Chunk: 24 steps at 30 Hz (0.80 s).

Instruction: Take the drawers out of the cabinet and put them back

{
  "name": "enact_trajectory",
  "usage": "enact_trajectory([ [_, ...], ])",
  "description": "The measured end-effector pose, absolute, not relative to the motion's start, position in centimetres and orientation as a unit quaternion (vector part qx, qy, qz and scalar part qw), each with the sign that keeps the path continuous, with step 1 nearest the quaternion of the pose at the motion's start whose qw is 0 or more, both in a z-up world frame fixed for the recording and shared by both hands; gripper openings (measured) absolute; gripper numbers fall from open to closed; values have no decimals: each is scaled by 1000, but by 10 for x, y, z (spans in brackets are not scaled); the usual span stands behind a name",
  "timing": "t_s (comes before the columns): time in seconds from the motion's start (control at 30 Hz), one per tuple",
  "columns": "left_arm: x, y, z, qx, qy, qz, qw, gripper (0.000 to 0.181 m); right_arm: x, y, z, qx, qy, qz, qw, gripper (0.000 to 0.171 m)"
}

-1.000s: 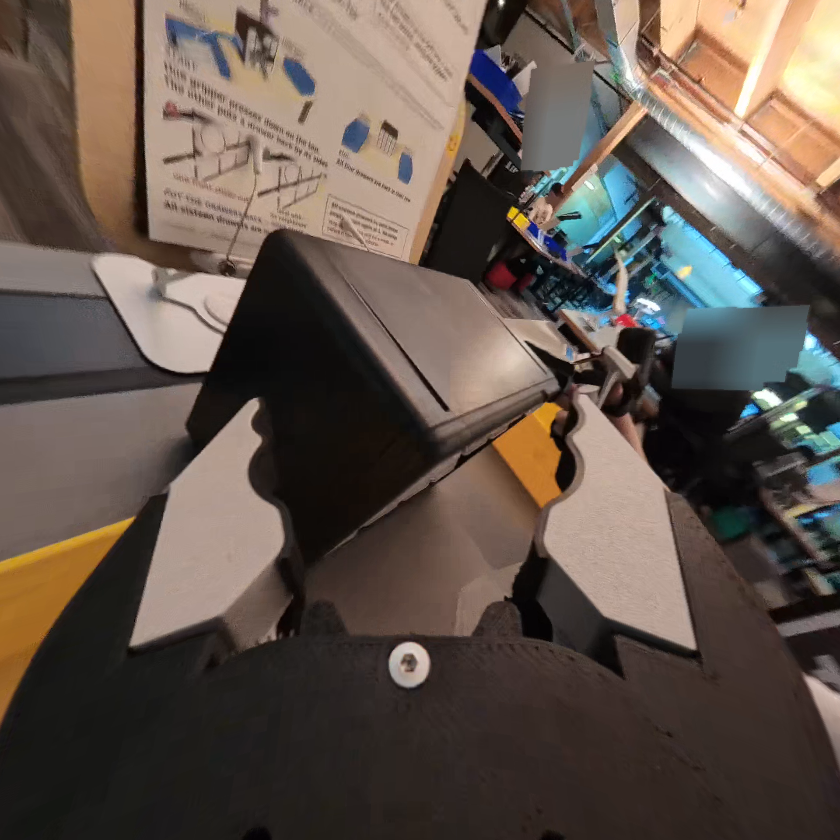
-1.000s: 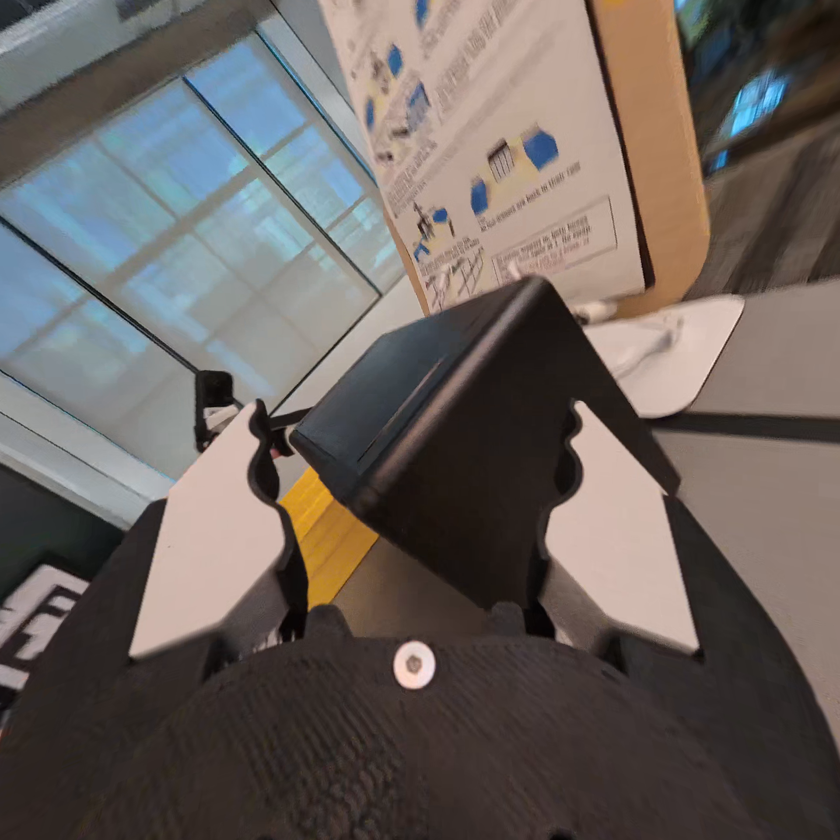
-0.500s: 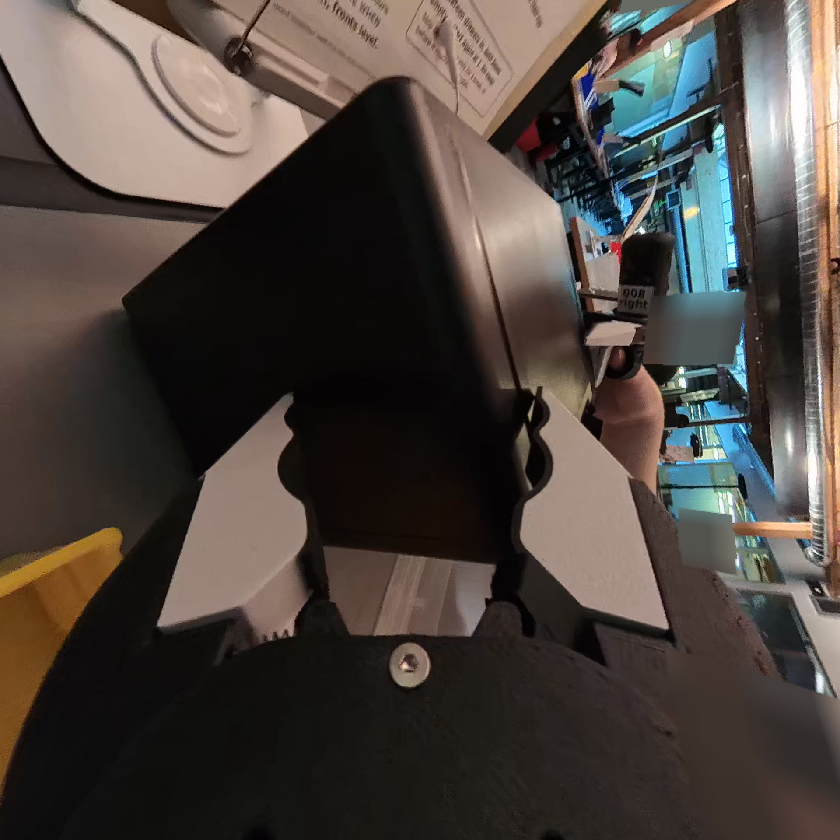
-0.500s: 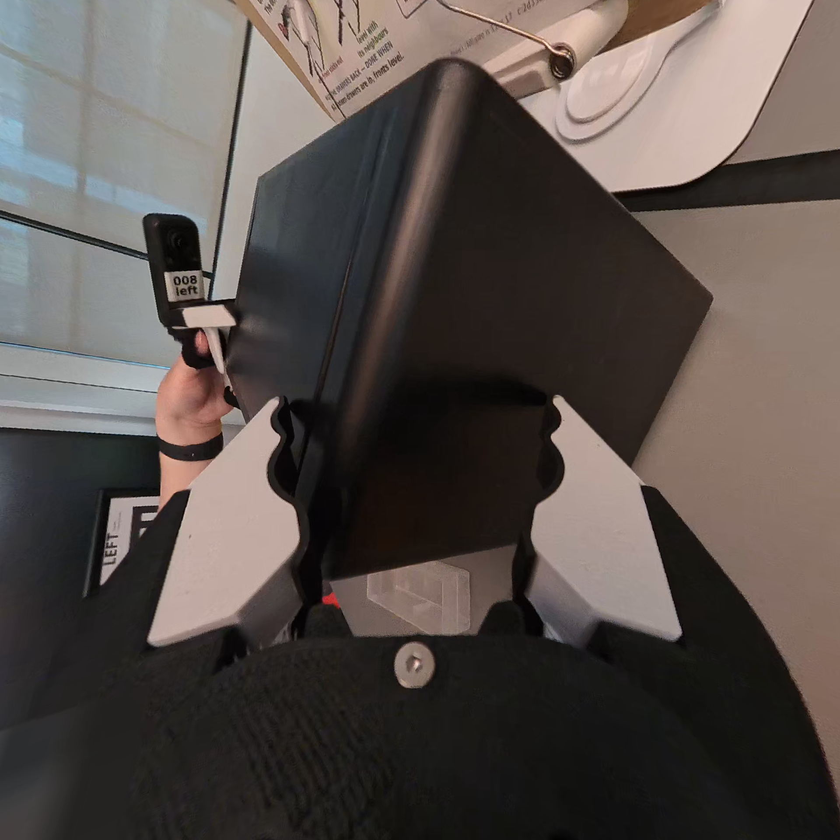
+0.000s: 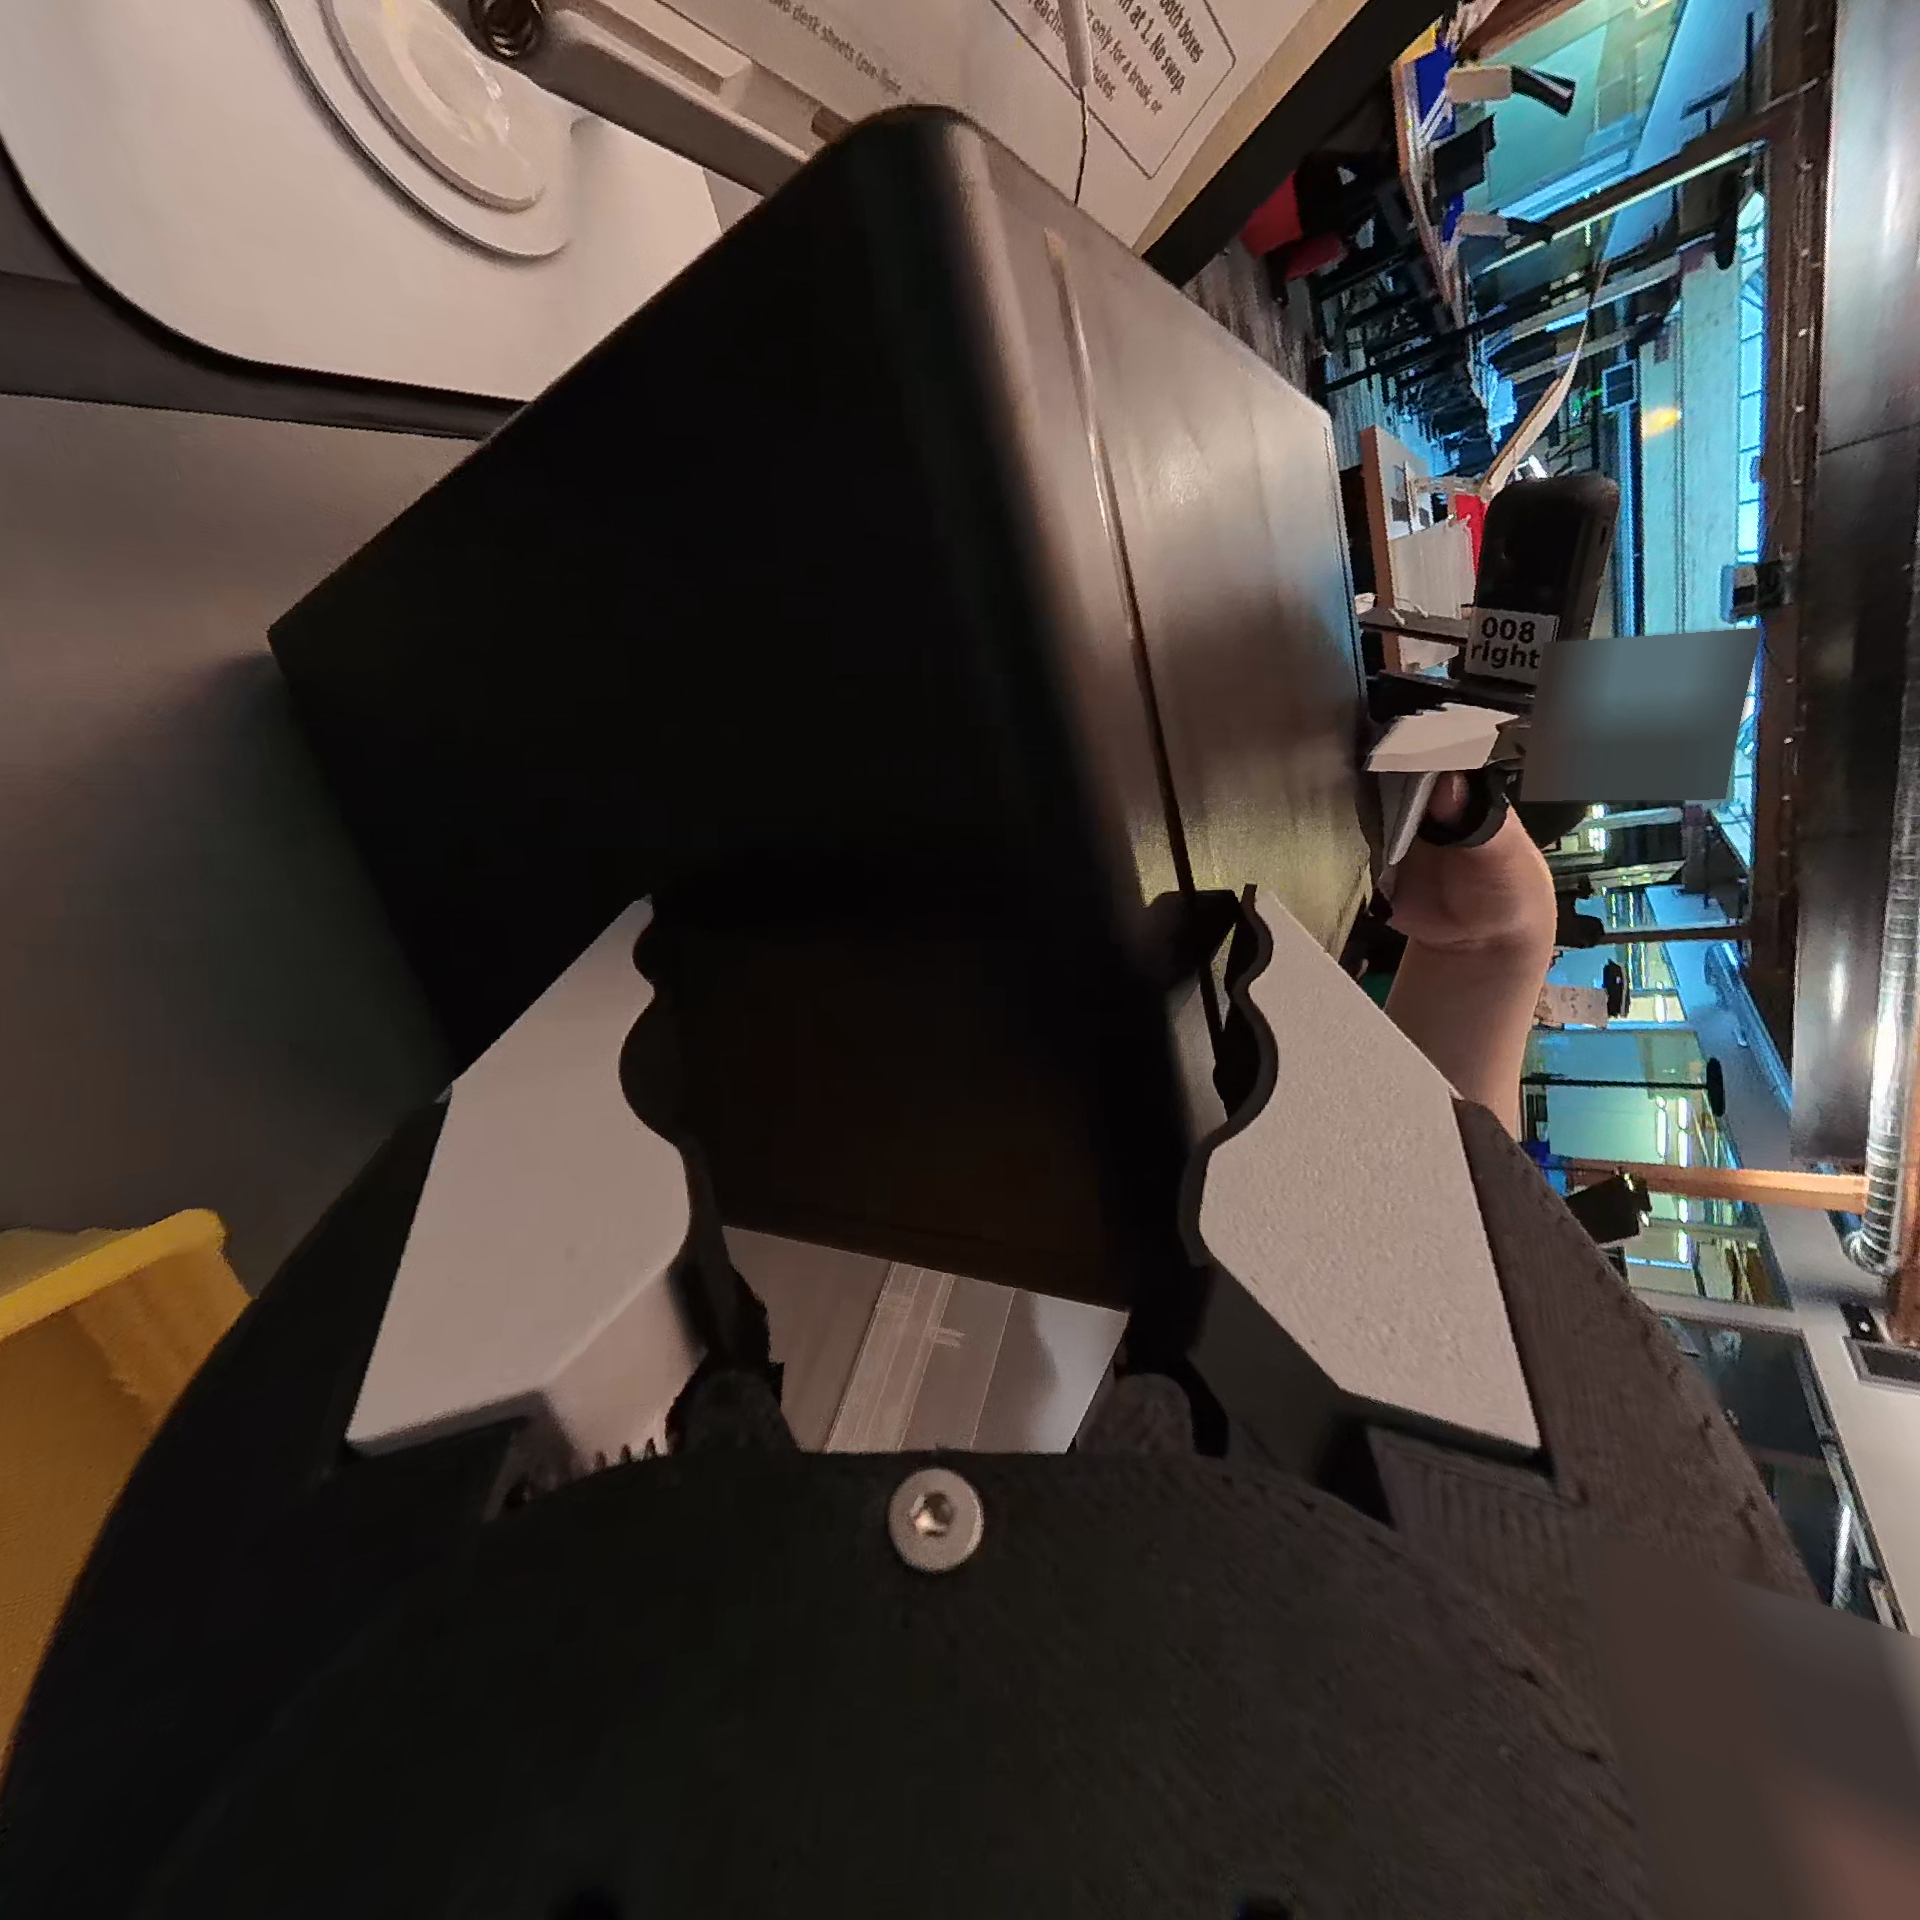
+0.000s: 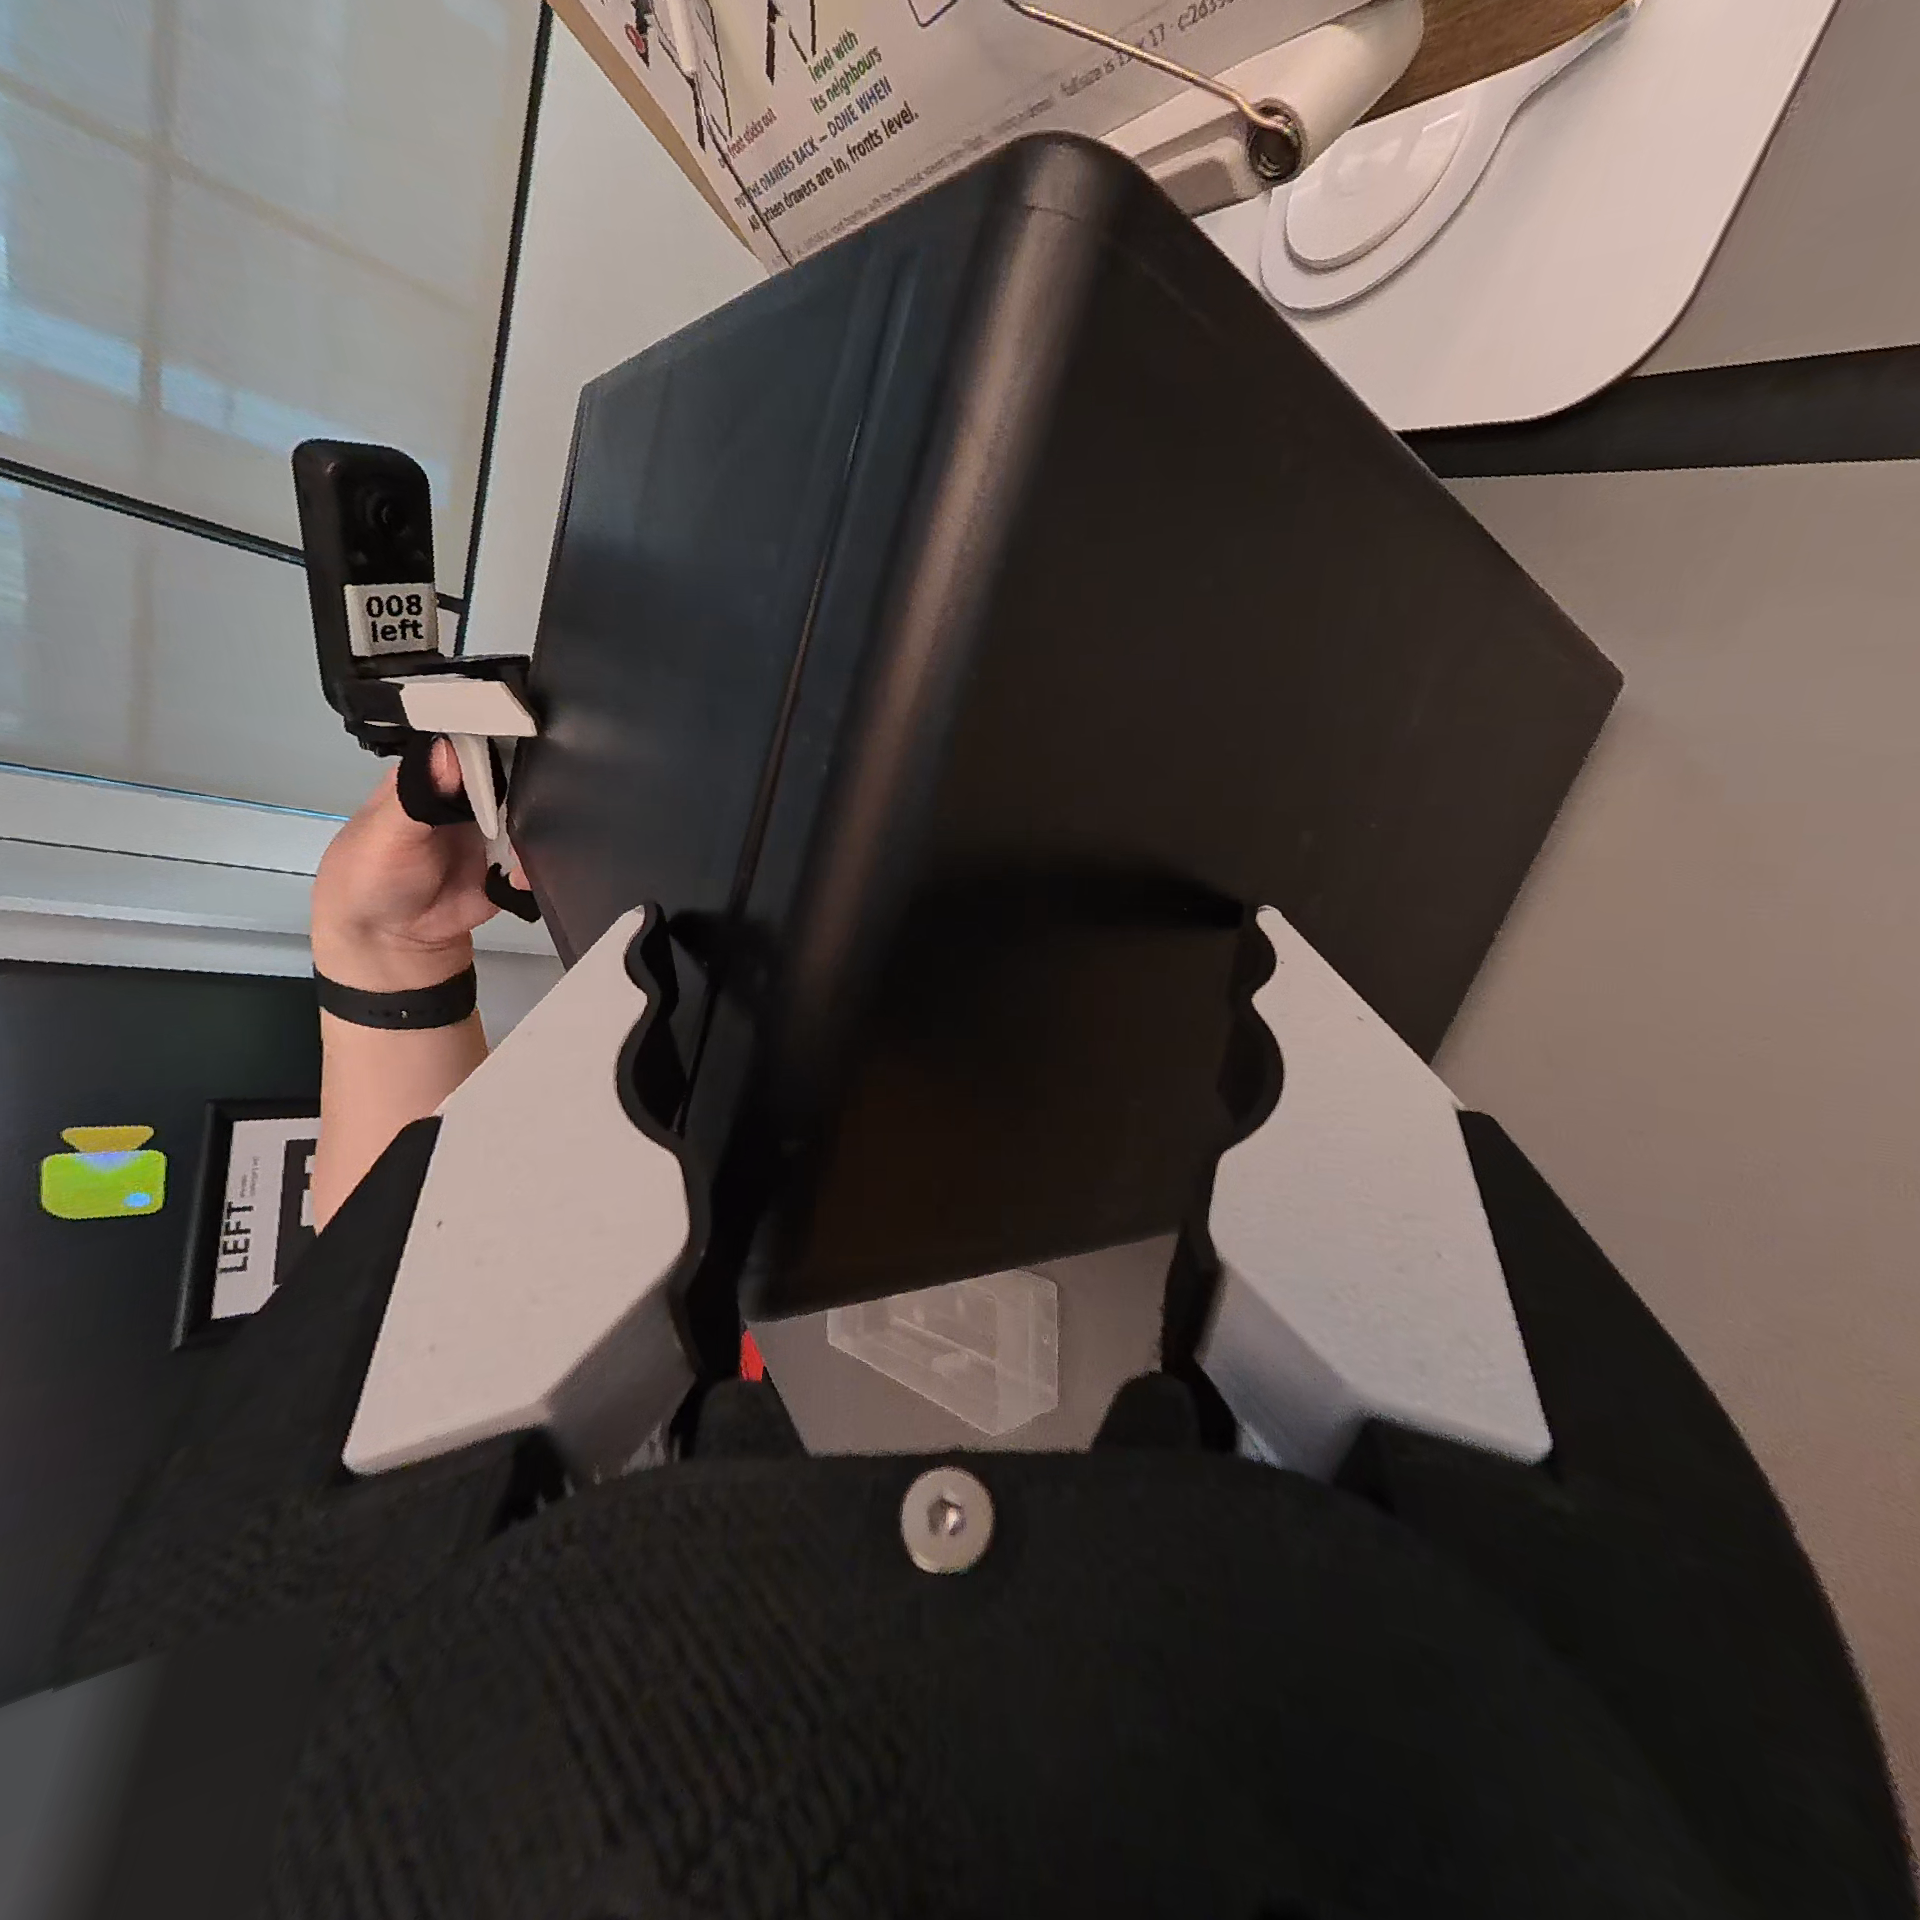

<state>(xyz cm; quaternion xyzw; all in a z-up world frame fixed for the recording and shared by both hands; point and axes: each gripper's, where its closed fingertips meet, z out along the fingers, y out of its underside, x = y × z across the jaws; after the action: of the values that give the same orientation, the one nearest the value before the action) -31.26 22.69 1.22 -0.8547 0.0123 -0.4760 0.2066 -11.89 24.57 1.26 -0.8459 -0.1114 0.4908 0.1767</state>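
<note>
Matte black boxy plastic cabinet (image 5: 790,623) tilted on grey tabletop (image 5: 156,831), clamped at opposite ends. Left gripper (image 5: 940,1049) spread wide, fingers pressed on both faces of near edge. Right gripper (image 6: 940,1039) likewise wide, gripping its own end. Clear plastic drawer (image 6: 951,1351) on table beneath raised edge. White stand base (image 6: 1558,229) just beyond far corner; yellow bin (image 5: 94,1340) near left.

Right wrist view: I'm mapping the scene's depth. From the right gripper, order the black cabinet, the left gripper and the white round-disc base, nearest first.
1. Black cabinet, between the right gripper's fingers.
2. Left gripper, at the cabinet's far left side.
3. White round-disc base, beyond the cabinet, upper right.
</note>
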Motion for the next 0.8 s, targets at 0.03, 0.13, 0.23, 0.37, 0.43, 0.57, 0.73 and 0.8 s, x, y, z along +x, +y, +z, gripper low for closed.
enact_trajectory([
  [0.03, -310, 227, 12, -855, 13, -476, 205, 105, -117, 246, 13, -846, -112, 490, 176, 106],
  [0.13, -301, 227, 12, -856, 15, -476, 202, 105, -107, 247, 12, -848, -109, 488, 177, 106],
  [0.23, -292, 226, 12, -856, 15, -477, 201, 105, -98, 247, 12, -848, -109, 487, 178, 106],
  [0.37, -289, 224, 12, -855, 10, -477, 204, 105, -97, 247, 12, -846, -110, 490, 181, 106],
  [0.43, -290, 225, 12, -853, 8, -479, 206, 104, -96, 247, 12, -845, -111, 491, 183, 106],
  [0.57, -294, 218, 23, -835, 20, -507, 214, 99, -90, 245, 19, -829, -129, 496, 221, 100],
  [0.73, -313, 170, 76, -780, 61, -532, 323, 85, -42, 225, 58, -800, -148, 398, 423, 100],
  [0.8, -314, 138, 79, -793, 107, -471, 372, 83, -36, 181, 72, -770, -170, 358, 500, 97],
])
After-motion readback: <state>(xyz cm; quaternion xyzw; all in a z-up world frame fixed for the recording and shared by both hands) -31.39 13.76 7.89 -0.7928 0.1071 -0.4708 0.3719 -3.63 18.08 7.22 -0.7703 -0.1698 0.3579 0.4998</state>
